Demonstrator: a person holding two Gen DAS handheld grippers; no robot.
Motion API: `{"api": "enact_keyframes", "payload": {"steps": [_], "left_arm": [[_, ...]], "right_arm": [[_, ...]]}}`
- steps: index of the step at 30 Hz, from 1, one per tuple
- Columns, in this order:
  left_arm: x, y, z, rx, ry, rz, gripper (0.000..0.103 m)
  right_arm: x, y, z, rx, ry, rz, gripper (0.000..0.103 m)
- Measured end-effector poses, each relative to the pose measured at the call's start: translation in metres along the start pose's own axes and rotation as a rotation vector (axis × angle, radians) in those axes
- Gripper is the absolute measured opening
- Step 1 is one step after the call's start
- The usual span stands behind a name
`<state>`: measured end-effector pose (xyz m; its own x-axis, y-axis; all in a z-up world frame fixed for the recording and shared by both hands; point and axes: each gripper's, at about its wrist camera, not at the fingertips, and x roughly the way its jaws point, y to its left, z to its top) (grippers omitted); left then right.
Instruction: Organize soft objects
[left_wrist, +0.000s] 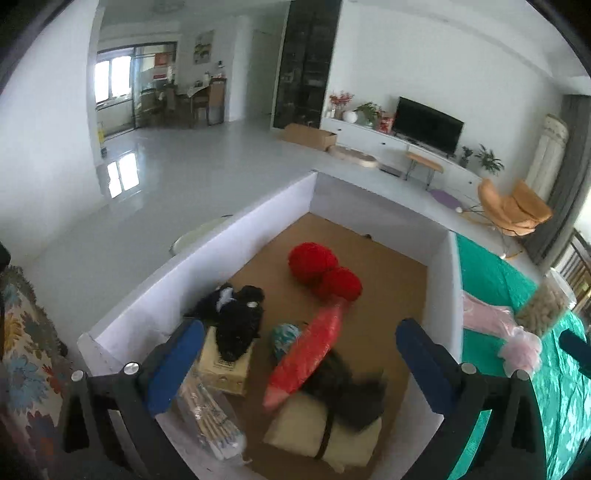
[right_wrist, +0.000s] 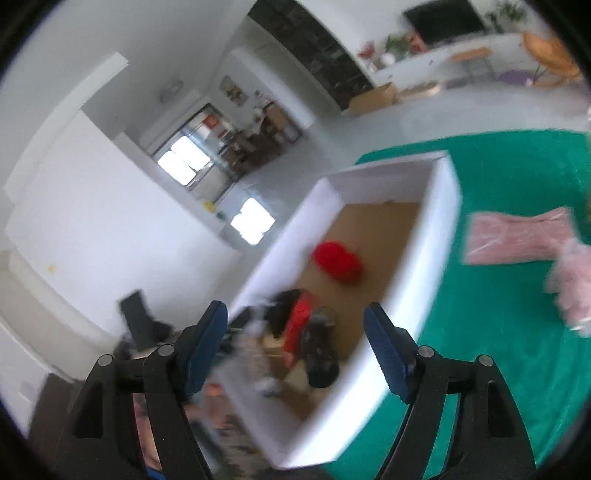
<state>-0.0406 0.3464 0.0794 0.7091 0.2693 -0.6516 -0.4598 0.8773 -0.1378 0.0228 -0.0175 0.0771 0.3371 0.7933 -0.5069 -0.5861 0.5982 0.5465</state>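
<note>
Soft goods, white box (left_wrist: 448, 291) on green cloth (left_wrist: 491, 273): we are holding both grippers spread and empty above it.

Our left gripper (left_wrist: 291, 363) is hovering over the box's near end, fingers wide apart, gripping nothing; our right gripper (right_wrist: 297, 350) is hanging likewise over the near corner, fingers parted, its view blurred. Inside, two red yarn balls (left_wrist: 323, 269) are sitting mid-floor, touching each other; a red packet (left_wrist: 308, 356) is lying slantwise toward the near end, over a cream cushion (left_wrist: 303, 428); a black fluffy bundle (left_wrist: 236, 321) is resting by the left wall. Outside, a pink packet (left_wrist: 491, 317) is lying on the cloth just beside the box's right wall.
</note>
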Motion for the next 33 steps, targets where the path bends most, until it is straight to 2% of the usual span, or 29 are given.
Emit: {"api": "enact_keyframes", "payload": {"steps": [2,3,5,8,11,13,17,21,25,29,31,33], "left_arm": [[-0.009,-0.017,-0.006,0.032,0.006,-0.045,0.103],[-0.012,-0.026,-0.009,0.049,0.012,-0.08,0.103],[-0.02,-0.059,-0.017,0.097,0.039,-0.196,0.103],[-0.031,-0.118,-0.038,0.2,0.086,-0.365,0.103],[-0.027,-0.176,-0.072,0.339,0.15,-0.459,0.103],[-0.012,-0.209,-0.099,0.43,0.187,-0.457,0.103],[0.04,-0.253,-0.139,0.531,0.244,-0.378,0.103],[0.079,-0.27,-0.144,0.514,0.255,-0.346,0.103],[0.107,-0.275,-0.136,0.536,0.235,-0.288,0.103],[0.131,-0.267,-0.135,0.55,0.267,-0.24,0.103],[0.135,-0.259,-0.134,0.507,0.279,-0.28,0.103],[0.133,-0.254,-0.134,0.497,0.261,-0.278,0.103]], "right_arm": [[-0.016,-0.029,-0.014,-0.034,-0.031,-0.136,0.08],[-0.024,-0.049,-0.024,-0.05,-0.044,-0.233,0.079],[-0.04,-0.096,-0.048,-0.074,-0.059,-0.456,0.079],[-0.064,-0.164,-0.082,-0.027,-0.044,-0.707,0.079],[-0.092,-0.209,-0.105,0.026,-0.027,-0.863,0.079],[-0.109,-0.231,-0.113,0.039,-0.017,-0.93,0.079],[-0.116,-0.259,-0.107,0.076,-0.001,-0.992,0.078],[-0.099,-0.272,-0.101,0.08,0.011,-1.013,0.078],[-0.106,-0.265,-0.11,0.105,-0.016,-0.979,0.078],[-0.109,-0.266,-0.114,0.148,-0.029,-0.952,0.08],[-0.108,-0.263,-0.114,0.141,-0.025,-0.962,0.081],[-0.108,-0.263,-0.115,0.145,-0.027,-0.958,0.081]]}}
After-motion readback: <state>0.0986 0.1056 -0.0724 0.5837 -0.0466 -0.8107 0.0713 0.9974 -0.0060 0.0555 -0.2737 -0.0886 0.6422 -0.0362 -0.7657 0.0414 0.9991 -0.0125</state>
